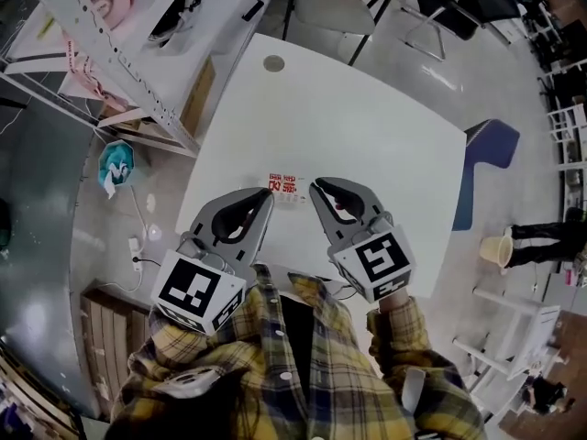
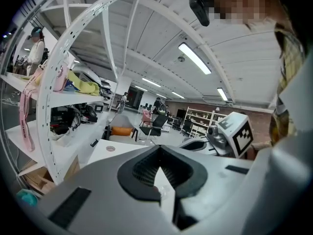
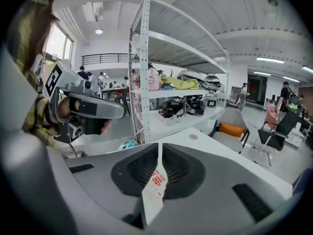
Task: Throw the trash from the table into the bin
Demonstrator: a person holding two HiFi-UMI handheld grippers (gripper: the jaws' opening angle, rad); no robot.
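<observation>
Wrapper [image 1: 285, 186]: small, flat, thin, white with red print, lying loose near the front edge of the smooth white table [image 1: 367, 126]. Left gripper [image 1: 266, 196] tip sits just beside it at 8 o'clock, right gripper [image 1: 316, 187] tip at 3 o'clock. Both are grey shells with ribbed black pads, jaws clenched on nothing.

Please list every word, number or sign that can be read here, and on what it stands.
Red print on the wrapper lying on the table: too blurred to read.
Dark print on the pink strap: too small to read.
No other text shows.
</observation>
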